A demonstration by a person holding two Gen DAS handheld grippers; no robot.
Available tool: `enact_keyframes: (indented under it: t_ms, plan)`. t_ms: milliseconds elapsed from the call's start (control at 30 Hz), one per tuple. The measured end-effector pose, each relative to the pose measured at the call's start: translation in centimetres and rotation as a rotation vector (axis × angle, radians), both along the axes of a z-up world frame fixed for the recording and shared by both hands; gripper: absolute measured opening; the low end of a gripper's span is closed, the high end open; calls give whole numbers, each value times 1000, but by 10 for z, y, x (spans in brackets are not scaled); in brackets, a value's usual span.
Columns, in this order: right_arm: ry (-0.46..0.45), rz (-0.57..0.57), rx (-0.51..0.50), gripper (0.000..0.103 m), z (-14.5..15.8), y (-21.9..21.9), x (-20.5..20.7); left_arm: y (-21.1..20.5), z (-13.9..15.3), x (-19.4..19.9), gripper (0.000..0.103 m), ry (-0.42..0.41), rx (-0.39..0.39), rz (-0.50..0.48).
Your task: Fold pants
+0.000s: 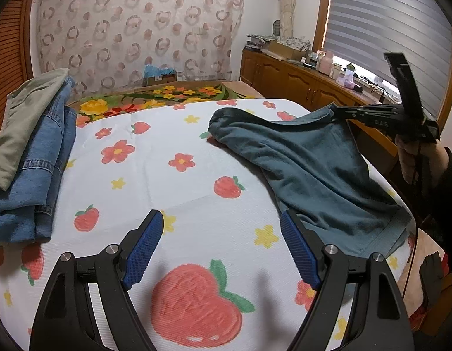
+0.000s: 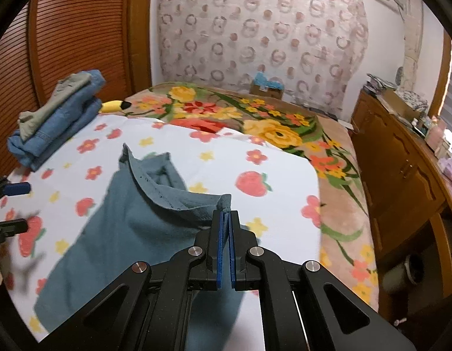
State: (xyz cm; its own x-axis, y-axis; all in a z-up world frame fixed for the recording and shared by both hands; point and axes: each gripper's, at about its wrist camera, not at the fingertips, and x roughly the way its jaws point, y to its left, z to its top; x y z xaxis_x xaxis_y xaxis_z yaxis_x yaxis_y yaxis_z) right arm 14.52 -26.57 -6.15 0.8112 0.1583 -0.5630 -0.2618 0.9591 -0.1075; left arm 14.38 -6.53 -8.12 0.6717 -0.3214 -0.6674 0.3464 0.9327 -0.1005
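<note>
Pinching the waistband corner of the teal pants (image 2: 132, 228) with right gripper (image 2: 225, 213), jaws clamped tight | pants draped on the strawberry sheet (image 1: 167, 181), corner lifted | left gripper (image 1: 223, 222) jaws wide apart, empty, hovering over sheet

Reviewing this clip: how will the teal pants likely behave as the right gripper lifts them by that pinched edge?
Probably floppy: the teal pants sag and crease from the edge pinched in the right gripper, while the rest drapes on the strawberry-print sheet. They seem light, since one closed pinch raises the edge. The soft knit looks unlikely to slip from the ribbed blue pads.
</note>
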Motion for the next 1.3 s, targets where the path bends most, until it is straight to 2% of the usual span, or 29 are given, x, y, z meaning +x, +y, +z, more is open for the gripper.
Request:
enact_keyframes:
  t_ms: [333,500,567,600,667,1300]
  plan:
    - [20,-59,-11,3,1,2,10,-3,-4,2,83,12,6,7]
    - [39,-54,16,4,3,2,6,-4,-4,1,83,12,6,5]
    - [49,-37,19,15,4,-3,5,-4,-4,1,83,10,4,4]
    - [45,-40,13,27,5,-2,1,-5,-3,-2,83,8,3,2]
    - [44,-42,21,30,5,-7,-4,-7,-3,-6,83,4,0,-3]
    - [52,-27,92,31,-10,-19,-129,-27,15,-48,83,-47,-5,-52]
